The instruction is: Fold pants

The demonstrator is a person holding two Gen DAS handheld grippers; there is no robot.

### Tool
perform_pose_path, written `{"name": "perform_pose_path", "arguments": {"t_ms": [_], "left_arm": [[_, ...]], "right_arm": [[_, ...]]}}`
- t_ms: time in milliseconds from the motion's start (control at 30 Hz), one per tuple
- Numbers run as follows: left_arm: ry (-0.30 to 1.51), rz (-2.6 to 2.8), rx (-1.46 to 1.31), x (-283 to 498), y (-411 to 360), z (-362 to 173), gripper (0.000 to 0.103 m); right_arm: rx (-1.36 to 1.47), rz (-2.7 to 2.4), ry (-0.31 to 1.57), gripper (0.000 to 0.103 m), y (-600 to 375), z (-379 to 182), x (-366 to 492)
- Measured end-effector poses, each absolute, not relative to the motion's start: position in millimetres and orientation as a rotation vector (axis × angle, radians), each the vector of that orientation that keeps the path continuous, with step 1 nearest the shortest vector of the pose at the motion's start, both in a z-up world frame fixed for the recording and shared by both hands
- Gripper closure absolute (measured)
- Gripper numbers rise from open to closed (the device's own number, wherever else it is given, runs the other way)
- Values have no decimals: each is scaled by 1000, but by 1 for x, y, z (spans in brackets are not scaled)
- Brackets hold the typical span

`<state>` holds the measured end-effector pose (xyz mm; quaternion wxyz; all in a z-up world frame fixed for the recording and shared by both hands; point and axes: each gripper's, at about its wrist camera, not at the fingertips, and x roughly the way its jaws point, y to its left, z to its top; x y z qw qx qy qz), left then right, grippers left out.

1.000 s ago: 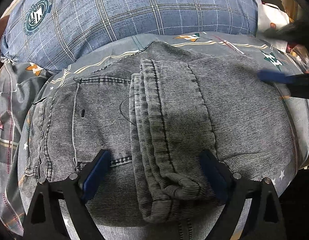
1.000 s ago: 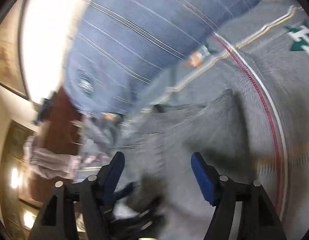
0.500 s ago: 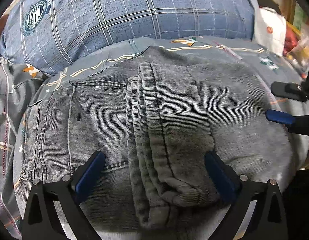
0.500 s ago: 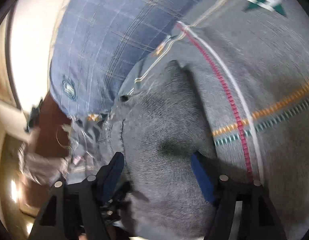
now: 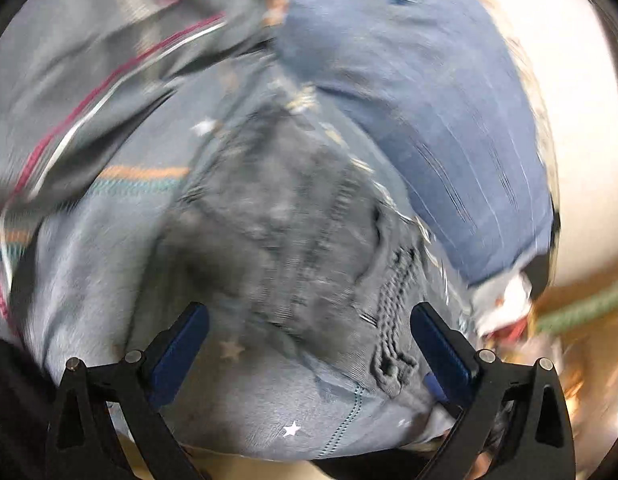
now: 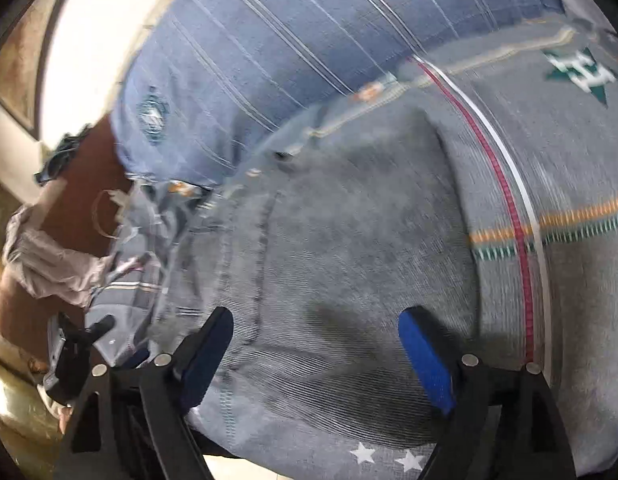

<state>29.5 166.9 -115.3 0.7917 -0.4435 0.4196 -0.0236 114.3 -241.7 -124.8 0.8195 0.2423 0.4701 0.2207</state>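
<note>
Left wrist view
Fingers: the left gripper [image 5: 309, 344] stands spread wide, its blue fingers [image 5: 179, 354] holding nothing; the gap between them frames cloth only.
Pants: the grey pants [image 5: 293, 240] lie folded in a bundle on the bed sheet [image 5: 89, 280], ahead of the fingers and apart from them; a thick seamed edge runs down the bundle's right side toward the right finger. The picture is blurred, so fine detail is lost.
Pillow: a blue checked pillow [image 5: 429, 100] lies just beyond the pants, to the upper right.

Right wrist view
Fingers: the right gripper [image 6: 317, 360] has just been opening; its jaws stand wide, the fingers [image 6: 425, 364] gripping nothing, with the pants' cloth spread below the gap.
Pants: the pants [image 6: 341, 248] lie flat on the sheet [image 6: 569, 160], filling the middle of the view, a stitched seam running down their left part.
Pillow: the pillow [image 6: 309, 32] sits beyond the pants' far edge.
Left gripper: a dark gripper [image 6: 73, 356] shows at the lower left, beside the bed's edge.
</note>
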Motion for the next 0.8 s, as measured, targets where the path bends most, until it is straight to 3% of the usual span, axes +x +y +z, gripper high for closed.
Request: {"name": "perform_pose_path", "arguments": {"t_ms": [467,500,567,633,800], "left_arm": [[870,-53,-1130,65,183,-148,6],[863,-54,-1136,67,183,-149,14],[892,-27,-1127,71,187,-154,56],[923,24,-1128,71,193,-162,79],[924,27,-1138,68,200,-167,84]], "right_arm": [[521,473,986,16,-254,-120,110],[517,471,985,16,-252,-120,111],[513,470,984,16,-250,-120,112],[500,463,991,16,-248,-118,112],[421,537,909,16,-218,-66,103]]}}
